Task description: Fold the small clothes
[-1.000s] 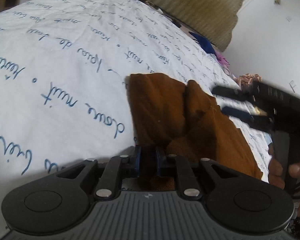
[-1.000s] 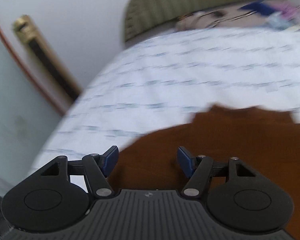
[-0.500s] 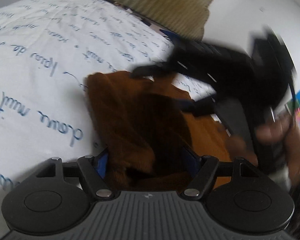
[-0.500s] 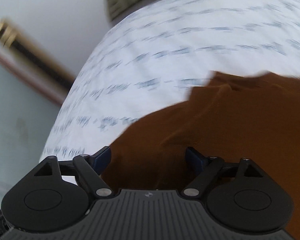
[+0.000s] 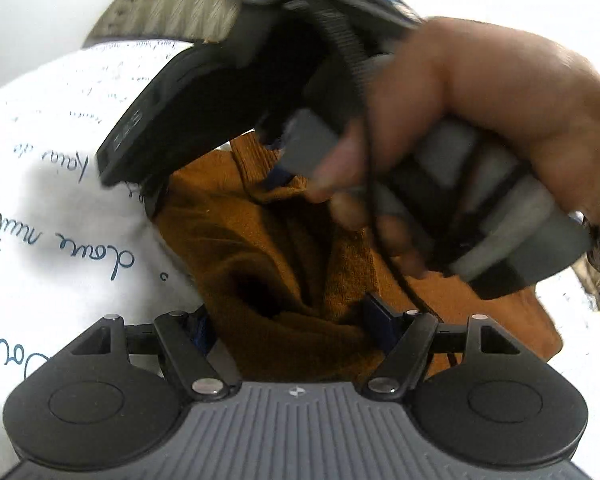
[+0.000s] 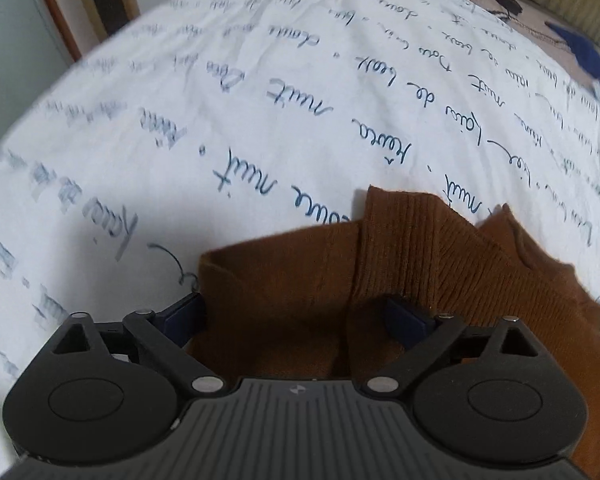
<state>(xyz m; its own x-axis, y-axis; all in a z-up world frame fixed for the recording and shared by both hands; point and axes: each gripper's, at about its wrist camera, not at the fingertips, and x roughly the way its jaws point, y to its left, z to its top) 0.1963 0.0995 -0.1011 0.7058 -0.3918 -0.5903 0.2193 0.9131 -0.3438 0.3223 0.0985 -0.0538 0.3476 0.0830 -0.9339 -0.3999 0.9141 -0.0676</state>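
A rust-brown knit garment (image 5: 260,248) lies bunched on the white bed sheet with blue handwriting (image 5: 60,240). My left gripper (image 5: 290,322) is open, and a raised fold of the garment sits loosely between its blue pads. A hand (image 5: 480,92) holds the right gripper's black housing (image 5: 204,96) close above the garment's far side. In the right wrist view, my right gripper (image 6: 296,314) points steeply down over the garment (image 6: 284,280). Its jaws are opening, with cloth lying under the gap and nothing pinched. A ribbed sleeve (image 6: 420,240) lies folded across the top.
An olive striped headboard (image 5: 172,12) stands behind the bed. The sheet (image 6: 220,100) stretches far to the left. A dark wooden frame (image 6: 100,0) stands at the bed's left edge. Blue and patterned clothes (image 6: 580,52) lie at the far right.
My left jaws have let go of the garment's edge and spread wide. The right gripper swung in from the right over the garment, tipped downward, and its jaws widened.
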